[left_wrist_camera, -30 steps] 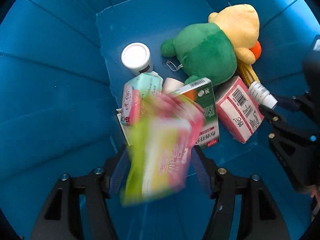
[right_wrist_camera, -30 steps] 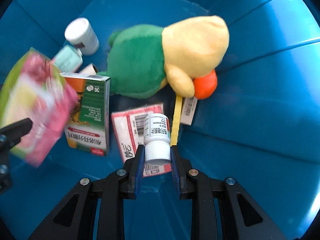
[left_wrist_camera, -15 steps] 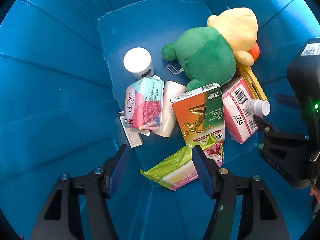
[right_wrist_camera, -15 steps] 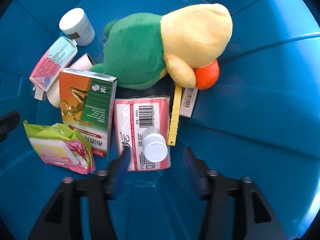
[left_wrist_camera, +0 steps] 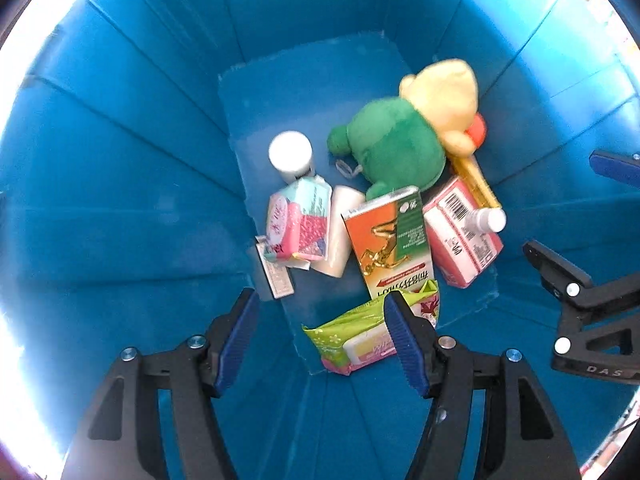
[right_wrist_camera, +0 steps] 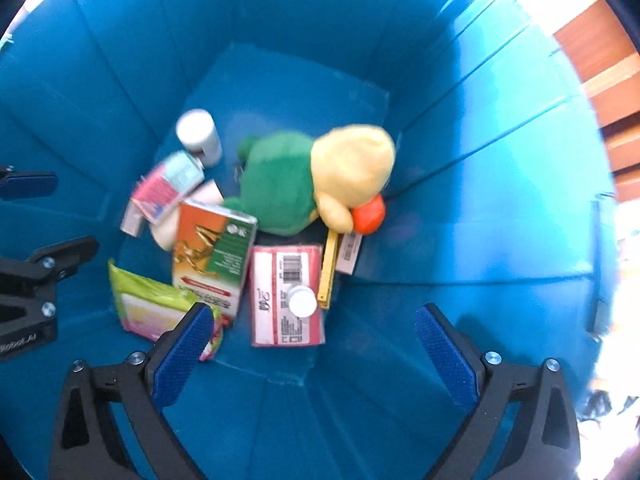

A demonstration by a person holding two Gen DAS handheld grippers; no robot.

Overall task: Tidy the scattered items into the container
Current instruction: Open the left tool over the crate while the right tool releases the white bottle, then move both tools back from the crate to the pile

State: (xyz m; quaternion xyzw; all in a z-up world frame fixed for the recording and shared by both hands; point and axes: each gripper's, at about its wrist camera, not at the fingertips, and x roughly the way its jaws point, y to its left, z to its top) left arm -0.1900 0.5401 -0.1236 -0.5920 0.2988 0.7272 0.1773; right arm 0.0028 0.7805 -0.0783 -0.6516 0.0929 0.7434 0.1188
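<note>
**Plastic bin, soft toy, card and film**

The bin [left_wrist_camera: 120, 200] is smooth blue plastic with a soft sheen on its ribbed walls. The toy [left_wrist_camera: 400, 152] is fuzzy plush cloth. The orange box [left_wrist_camera: 388, 248] and pink box [right_wrist_camera: 286, 296] look like glossy printed card. The green pack [left_wrist_camera: 352, 340] is shiny, crinkled film. The bottle [right_wrist_camera: 302, 302] is white plastic. The right gripper [right_wrist_camera: 316, 356] has matt black arms, textured blue pads and bright metal screws.

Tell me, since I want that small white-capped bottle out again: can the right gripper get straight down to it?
Probably yes: the right gripper is open and empty above the small bottle, which lies uncovered on the pink box.
</note>
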